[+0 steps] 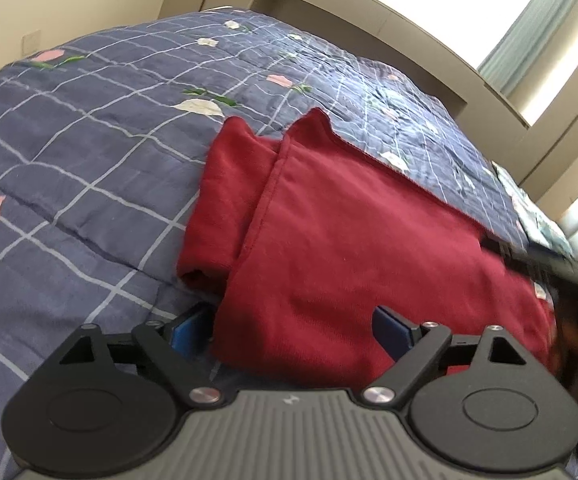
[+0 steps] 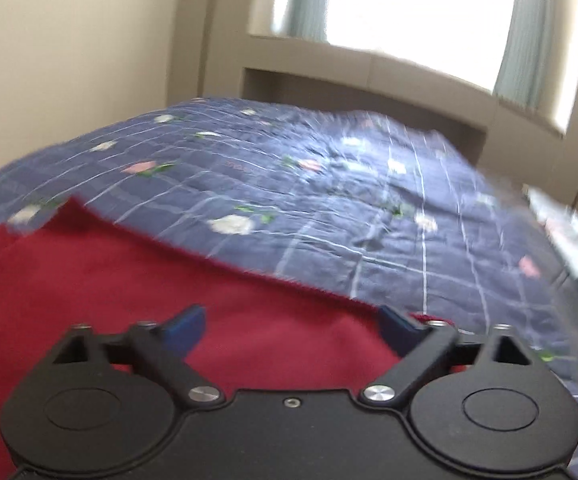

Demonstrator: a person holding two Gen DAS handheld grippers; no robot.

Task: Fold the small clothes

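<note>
A dark red garment (image 1: 329,232) lies folded on the bed, one sleeve or leg (image 1: 225,196) tucked along its left side. My left gripper (image 1: 289,328) hovers at the garment's near edge with its jaws wide open. One of its blue pads (image 1: 393,330) is over the cloth; the other sits just off the cloth's left edge. In the right wrist view the same red garment (image 2: 129,280) fills the lower left, blurred. My right gripper (image 2: 291,328) is open above its right part, nothing pinched. Its dark blurred shape (image 1: 537,260) shows at the left view's right edge.
The bed carries a blue checked quilt (image 1: 89,140) with pink and white flowers. A beige headboard (image 1: 369,12) and a bright window with pale curtains (image 2: 409,8) stand behind. A light patterned fabric (image 2: 569,236) lies at the bed's right edge.
</note>
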